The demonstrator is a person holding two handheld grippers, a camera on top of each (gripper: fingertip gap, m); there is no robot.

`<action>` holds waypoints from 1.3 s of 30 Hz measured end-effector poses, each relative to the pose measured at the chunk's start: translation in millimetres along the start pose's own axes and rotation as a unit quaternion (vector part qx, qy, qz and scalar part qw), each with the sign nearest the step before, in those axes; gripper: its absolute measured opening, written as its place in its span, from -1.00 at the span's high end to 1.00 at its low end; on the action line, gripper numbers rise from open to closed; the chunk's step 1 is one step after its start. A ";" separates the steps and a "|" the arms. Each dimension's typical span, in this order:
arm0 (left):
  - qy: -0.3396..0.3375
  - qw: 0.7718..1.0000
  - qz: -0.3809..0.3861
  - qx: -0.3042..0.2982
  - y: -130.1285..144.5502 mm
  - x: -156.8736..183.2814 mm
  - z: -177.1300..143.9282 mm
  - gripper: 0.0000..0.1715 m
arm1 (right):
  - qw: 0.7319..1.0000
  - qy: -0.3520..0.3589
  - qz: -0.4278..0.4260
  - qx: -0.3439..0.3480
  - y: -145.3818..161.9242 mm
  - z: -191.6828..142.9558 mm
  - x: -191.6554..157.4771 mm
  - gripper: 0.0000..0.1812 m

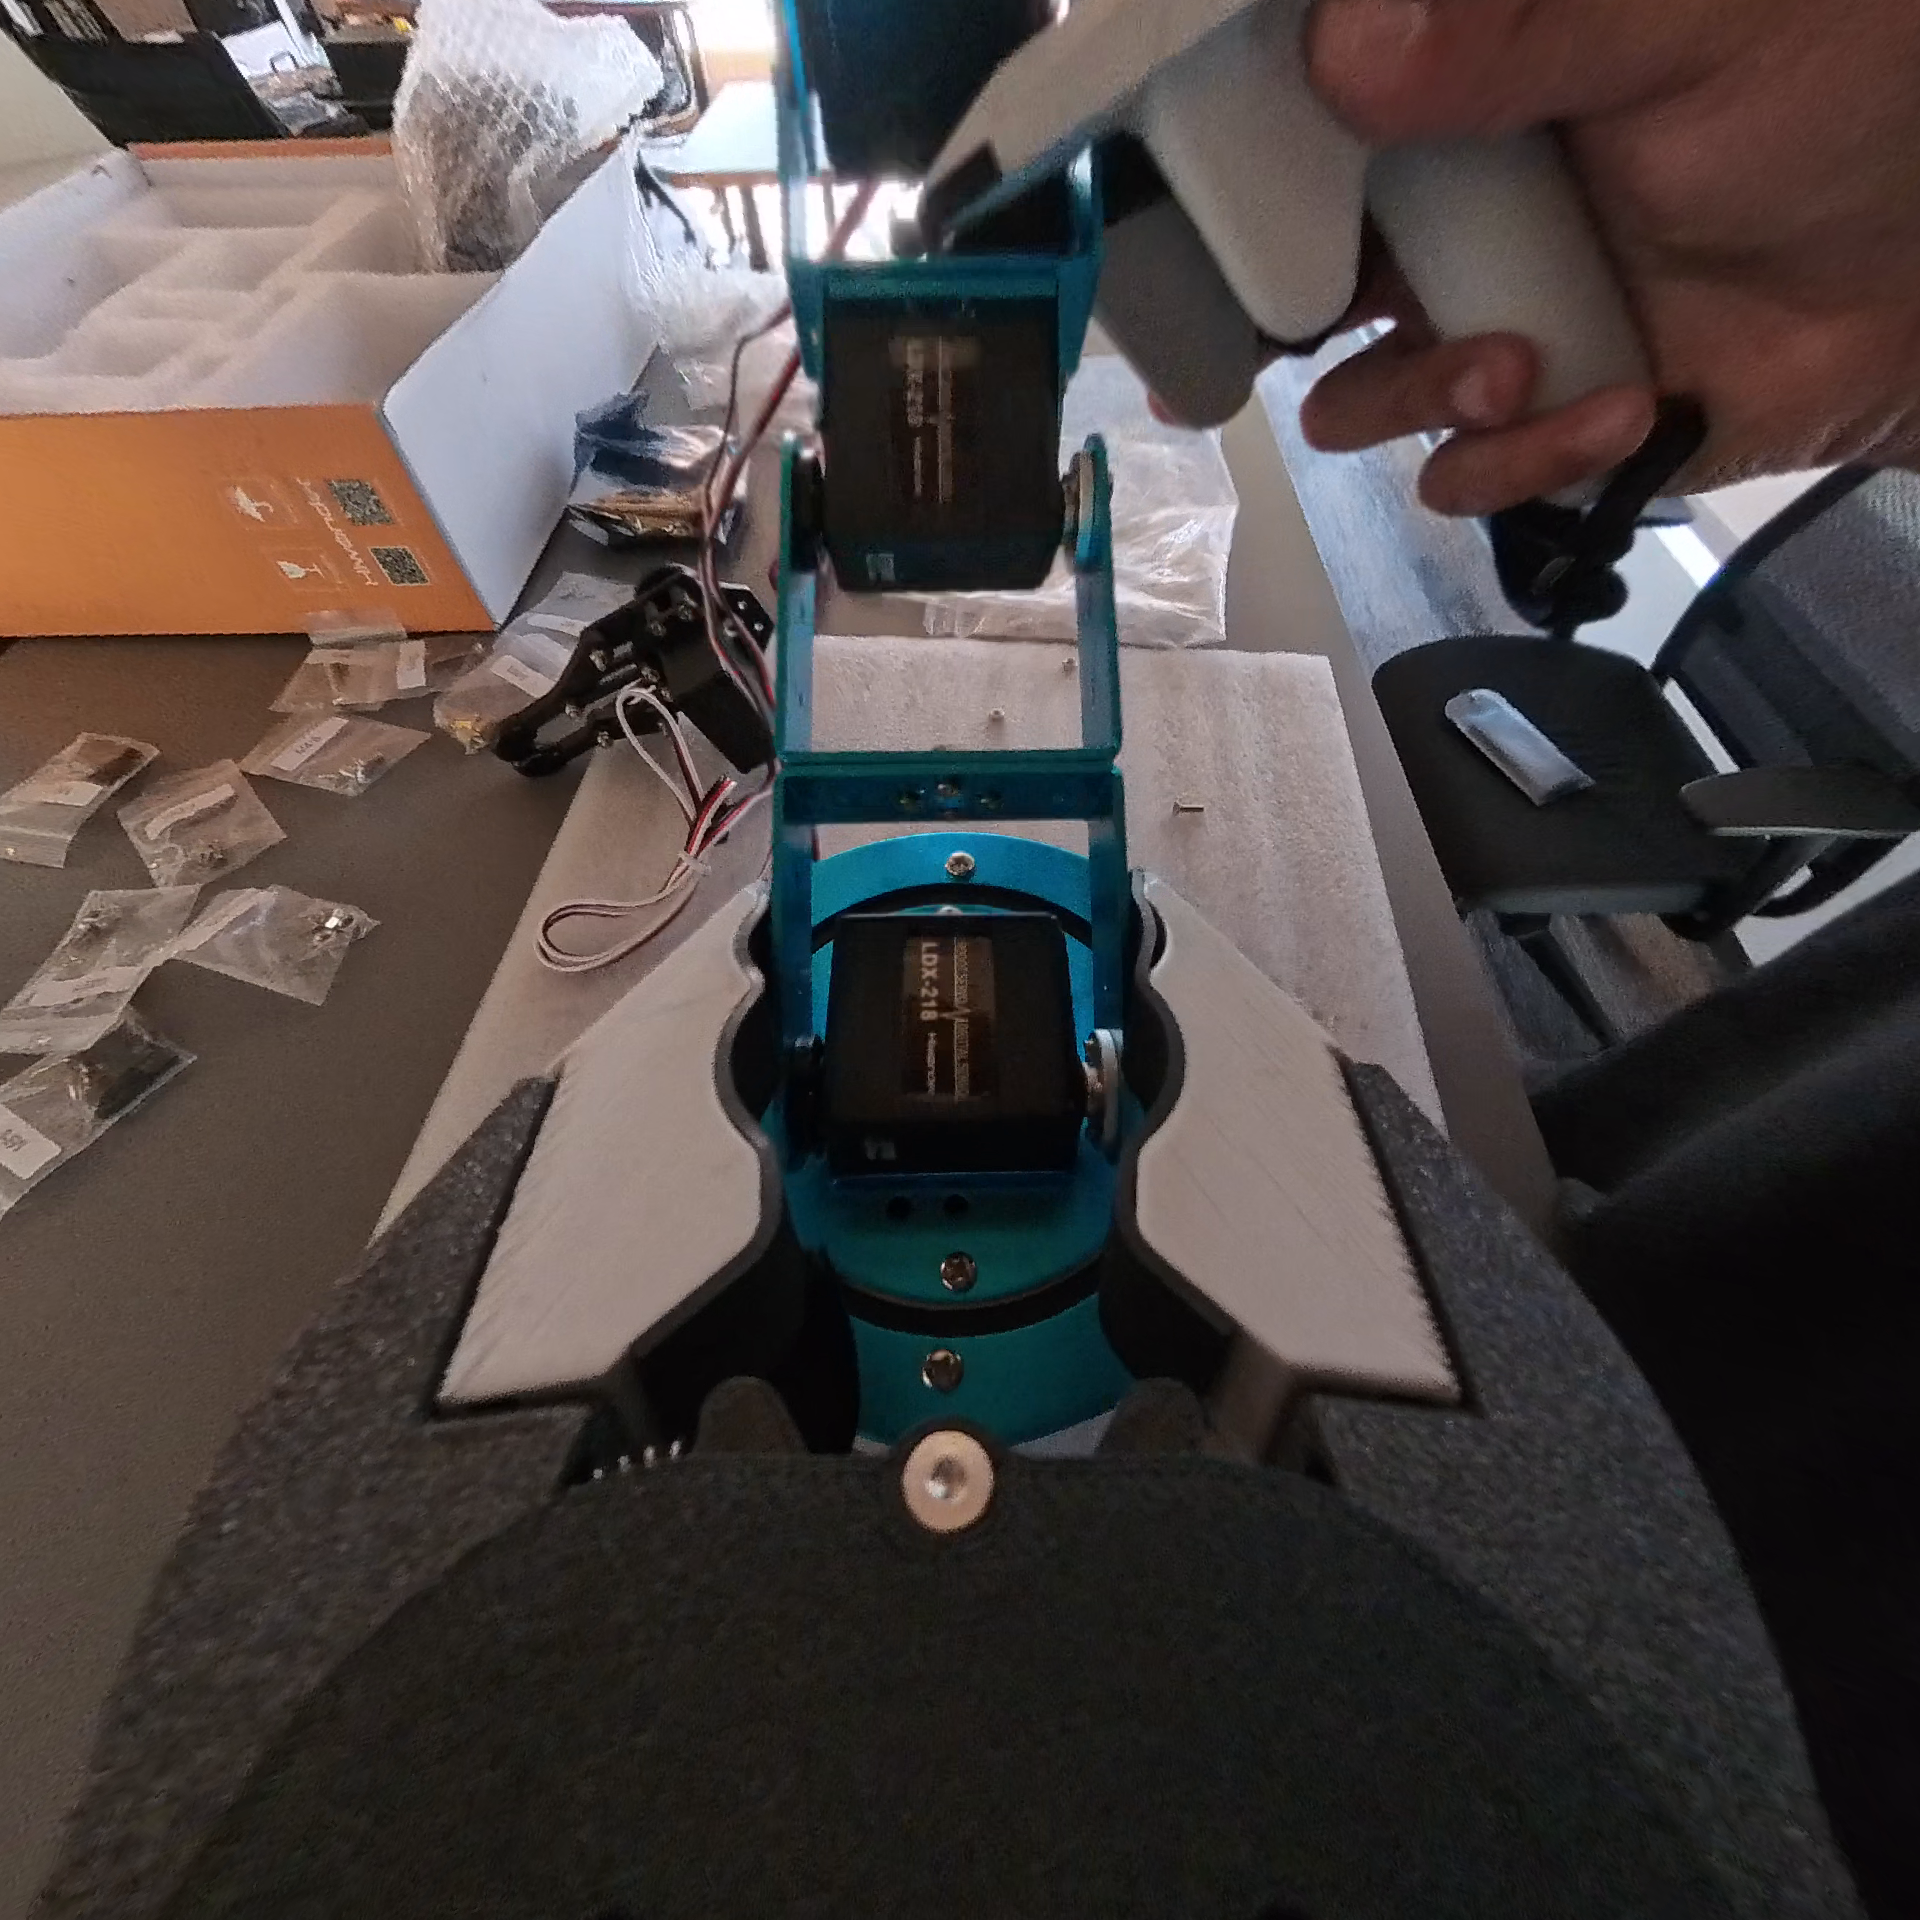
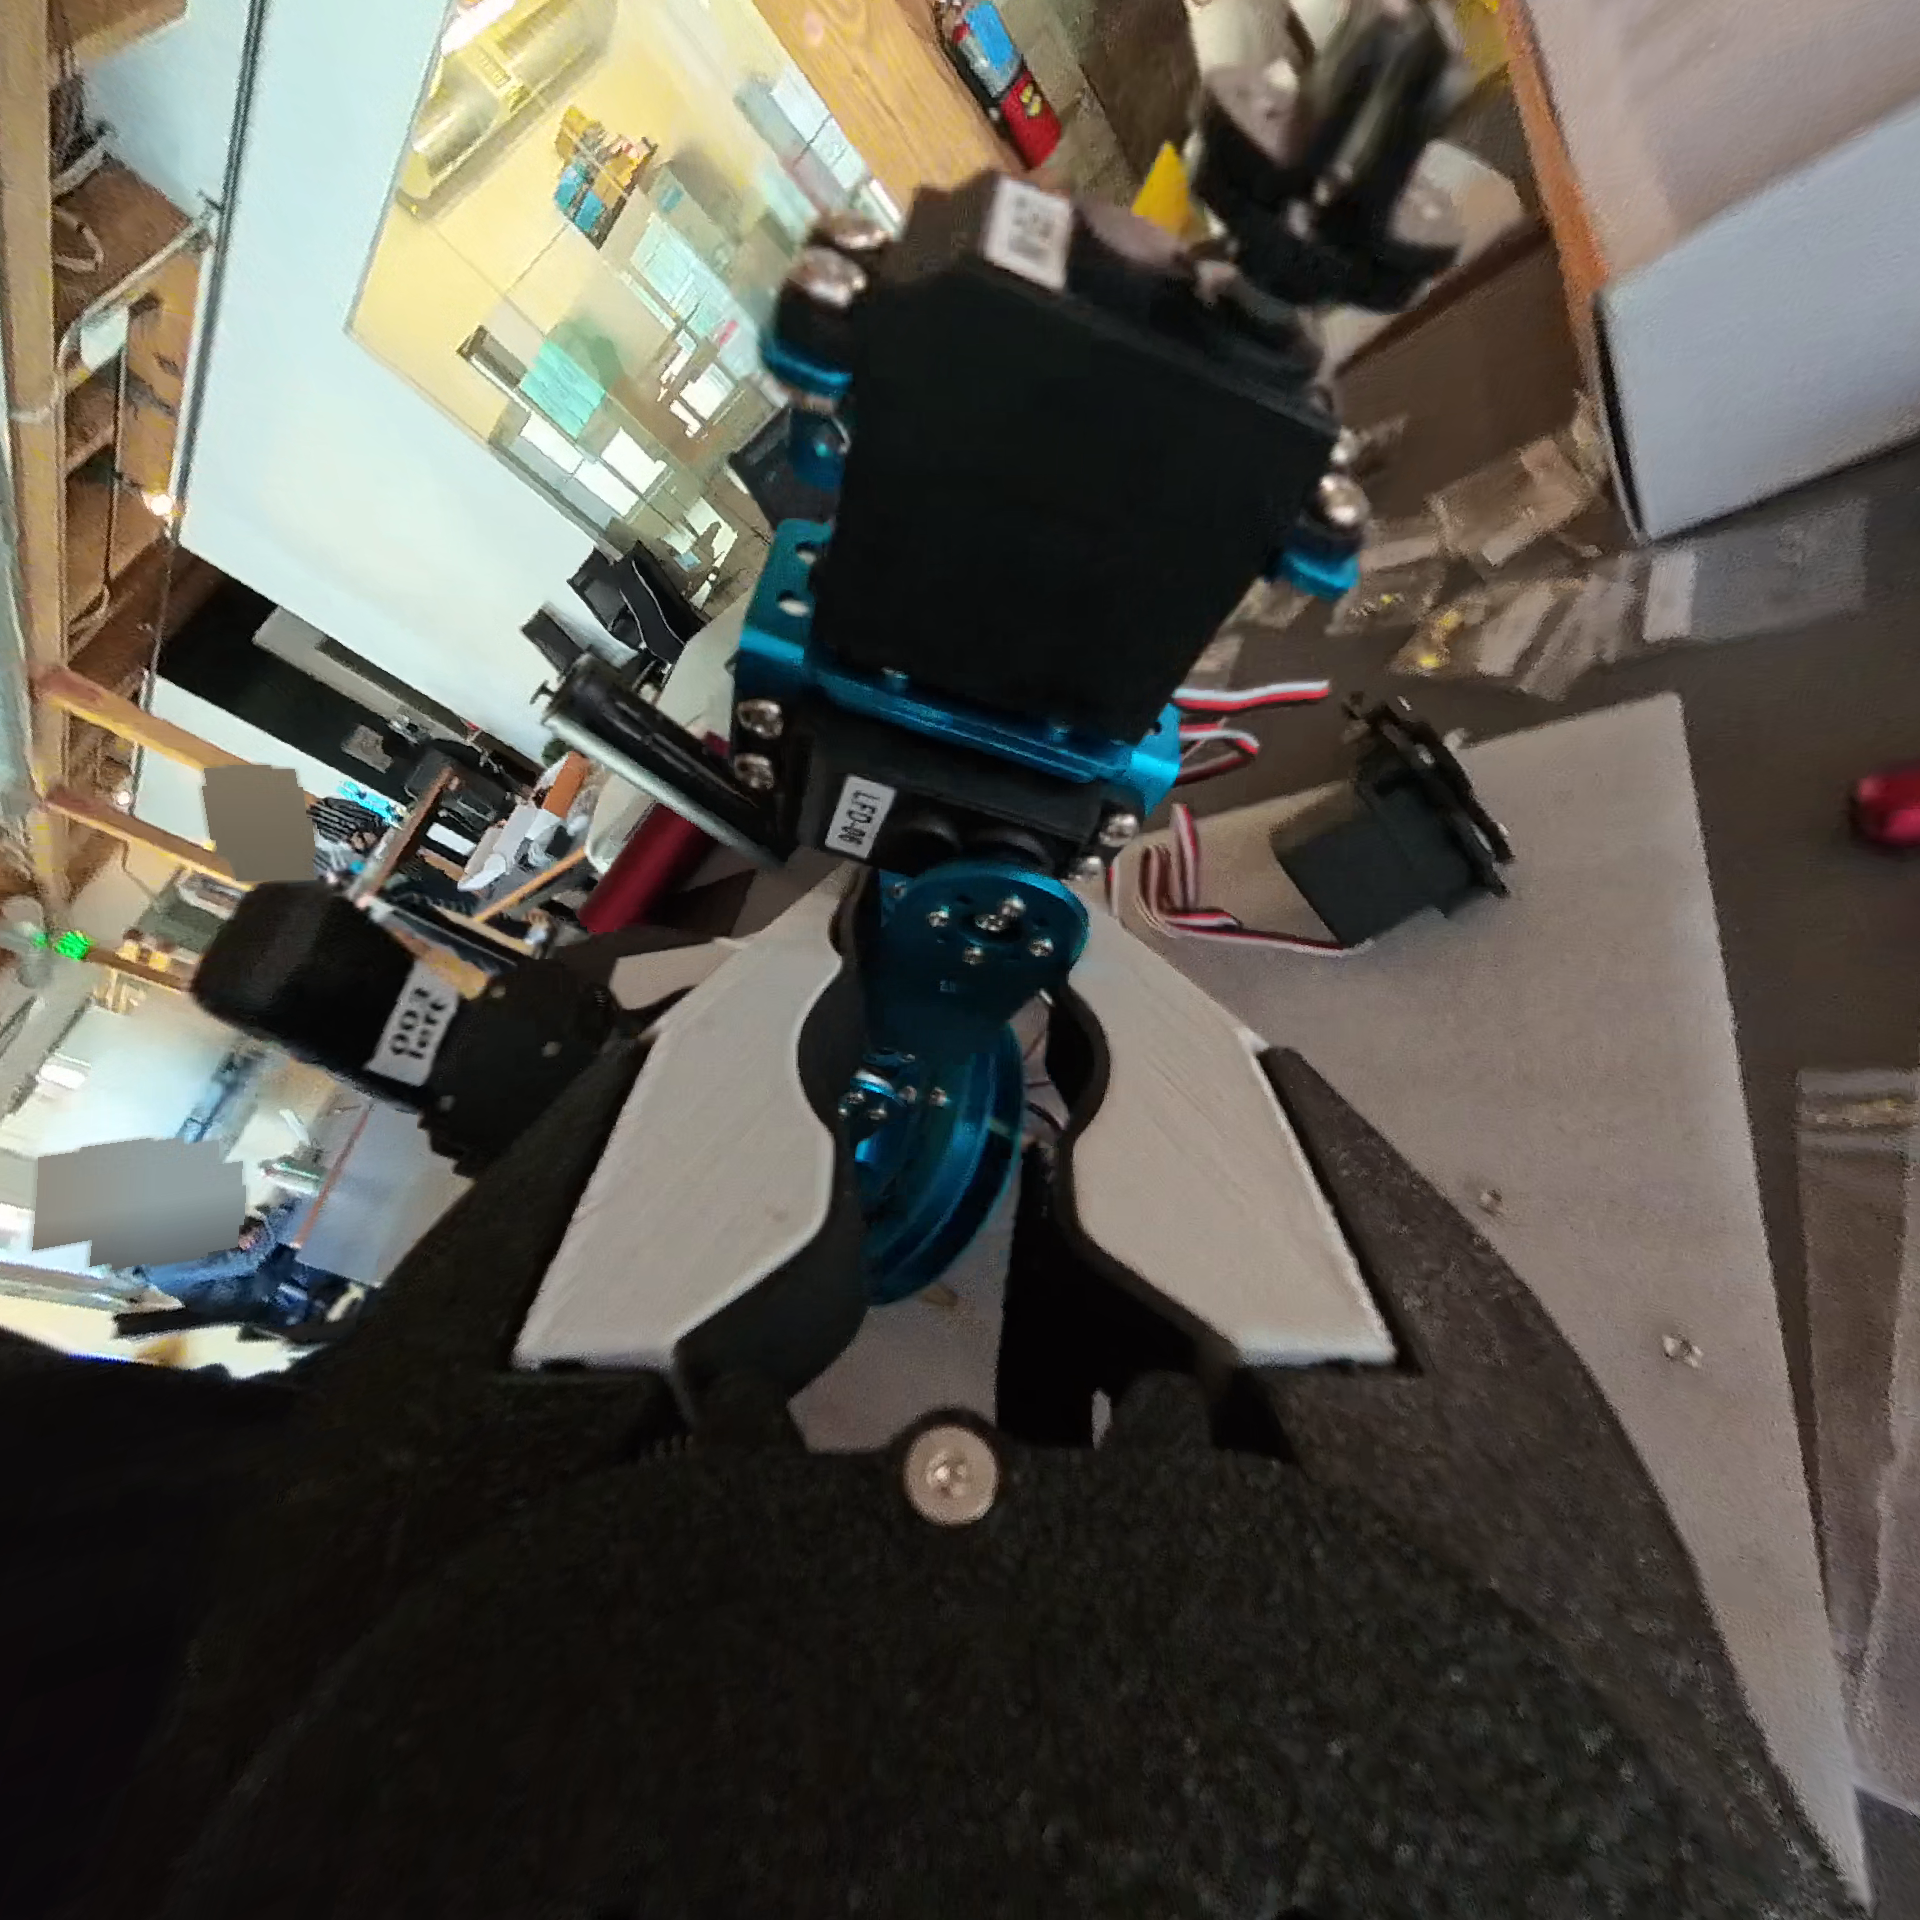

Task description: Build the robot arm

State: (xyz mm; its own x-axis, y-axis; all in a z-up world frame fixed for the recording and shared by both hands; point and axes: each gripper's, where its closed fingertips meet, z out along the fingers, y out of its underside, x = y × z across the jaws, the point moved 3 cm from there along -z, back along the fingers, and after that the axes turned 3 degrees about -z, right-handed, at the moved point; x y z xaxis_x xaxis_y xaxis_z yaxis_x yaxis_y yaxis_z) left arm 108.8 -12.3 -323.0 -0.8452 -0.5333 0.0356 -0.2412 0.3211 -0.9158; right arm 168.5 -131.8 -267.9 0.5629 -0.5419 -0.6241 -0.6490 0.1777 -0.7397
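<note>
Fingers [image 1: 665, 1122] of left gripper [image 1: 951, 997] clamp blue servo arm [image 1: 940, 717] base; right gripper [image 2: 961, 956] pinches its upper joint; servos carry white-lettered labels.

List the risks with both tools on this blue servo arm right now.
1. The left tool closes round the blue base and lowest servo; the tall linkage could tip if that hold slackens.
2. The right tool pinches a small round blue disc; it may slip or twist the joint.
3. Loose servo wires by the black claw part could snag.
</note>
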 end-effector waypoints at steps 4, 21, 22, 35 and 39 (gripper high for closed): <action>0.005 0.999 0.003 -0.032 1.6 -0.2 3.9 0.22 | 0.999 -0.001 0.039 -0.007 15.8 0.9 27.0 0.67; 0.000 0.996 0.036 -0.079 -25.9 3.8 23.2 0.01 | 0.957 -0.110 0.253 0.087 25.3 0.6 51.4 0.66; 0.003 0.996 0.040 -0.086 -28.6 4.2 29.4 0.01 | 0.950 -0.123 0.270 0.094 26.6 1.7 49.6 0.62; -0.035 0.991 0.058 -0.115 -18.8 -5.3 43.8 0.23 | 0.946 -0.108 0.297 0.079 48.3 33.6 40.8 0.50; -0.038 0.991 0.056 -0.115 -14.1 -3.5 40.5 0.23 | 0.945 -0.093 0.294 0.105 50.3 41.2 35.2 0.70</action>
State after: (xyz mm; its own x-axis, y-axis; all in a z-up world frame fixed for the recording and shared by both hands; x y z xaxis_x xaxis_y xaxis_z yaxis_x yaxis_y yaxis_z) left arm 134.5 -46.7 -326.4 -0.8360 -0.5396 -0.0997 -0.2581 0.5470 -0.7964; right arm 176.8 -108.2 -337.5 0.2292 -0.1488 -0.9619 -0.7724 0.5736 -0.2728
